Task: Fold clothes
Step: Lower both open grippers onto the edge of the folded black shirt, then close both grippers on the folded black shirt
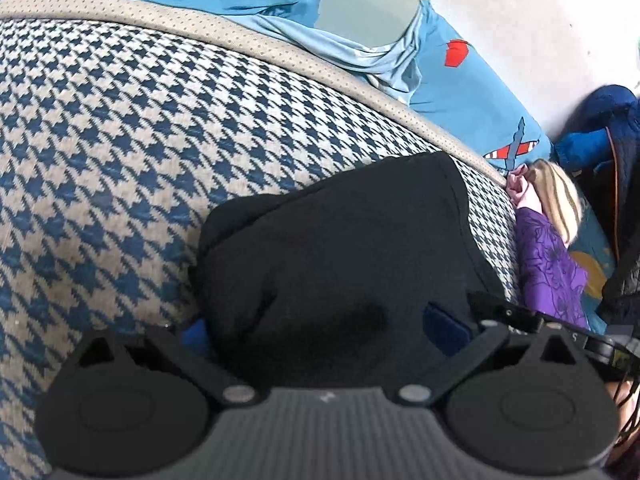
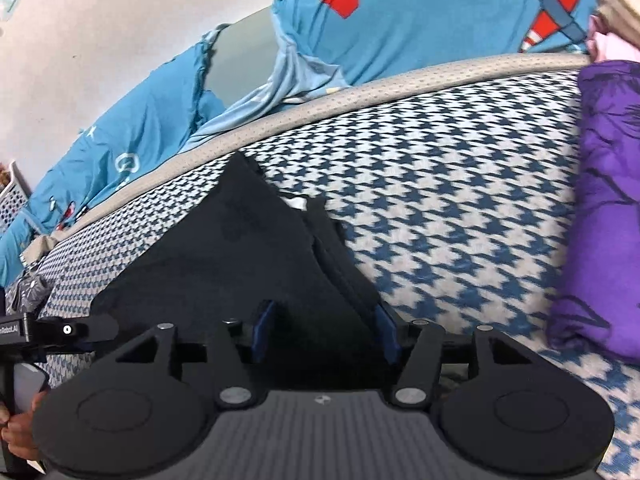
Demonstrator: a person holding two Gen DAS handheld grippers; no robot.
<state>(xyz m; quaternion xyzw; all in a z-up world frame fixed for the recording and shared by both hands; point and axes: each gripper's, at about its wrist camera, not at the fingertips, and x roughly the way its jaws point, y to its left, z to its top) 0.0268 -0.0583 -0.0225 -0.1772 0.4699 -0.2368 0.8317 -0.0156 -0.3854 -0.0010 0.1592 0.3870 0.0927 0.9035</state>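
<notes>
1. Nearest to the cameras, the left gripper is standing wide over the near edge of the black soft-cloth garment. The cloth is lying between its blue pads, but I cannot tell if the pads are pressing on it.
2. The right gripper is at the garment's other near corner, with the fingers about half apart. The black cloth is reaching in between them, and the pads are not seeming to pinch it; probably the corner is being laid down here.
3. The garment is lying folded on the blue-and-white houndstooth mattress, a flat base well suited for folding.
4. At the side, a purple flowered garment is resting on the mattress, I think put apart from the work.
5. Farthest, a light blue bedsheet with red aeroplane prints is lying bunched against the white wall.
</notes>
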